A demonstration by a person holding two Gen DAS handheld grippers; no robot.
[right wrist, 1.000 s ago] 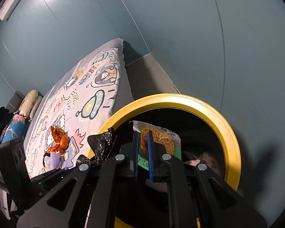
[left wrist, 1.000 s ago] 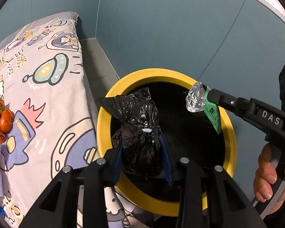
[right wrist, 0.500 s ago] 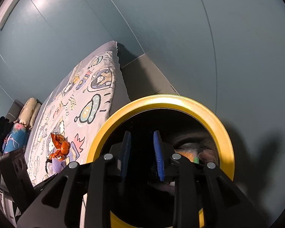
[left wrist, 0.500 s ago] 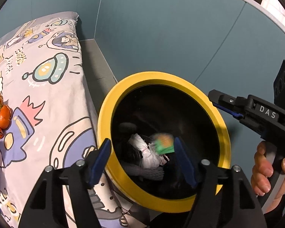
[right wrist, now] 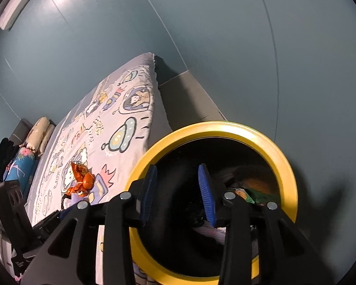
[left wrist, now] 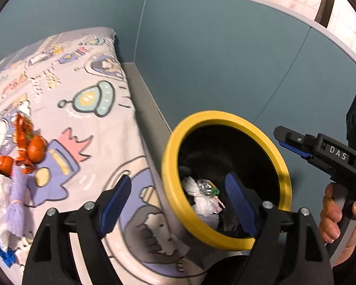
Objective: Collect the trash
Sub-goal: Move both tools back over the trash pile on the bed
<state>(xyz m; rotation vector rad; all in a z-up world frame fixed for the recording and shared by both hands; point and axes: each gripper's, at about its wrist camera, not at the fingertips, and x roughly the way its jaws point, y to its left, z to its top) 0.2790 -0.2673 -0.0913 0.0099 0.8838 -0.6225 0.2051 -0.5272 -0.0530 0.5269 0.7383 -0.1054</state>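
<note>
Two grippers hang above the yellow-rimmed bin [left wrist: 225, 178]: left gripper [left wrist: 178, 204] and right gripper [right wrist: 178, 192], jaws opening and empty, so wrappers [left wrist: 205, 194] lie inside it. Beside the bin, an orange snack packet [left wrist: 26, 144] waits on the bedsheet [left wrist: 95, 123].

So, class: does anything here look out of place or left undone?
Yes. An orange wrapper and purple scrap lie on the bedsheet, not in the bin. Both grippers are opening, empty.
</note>
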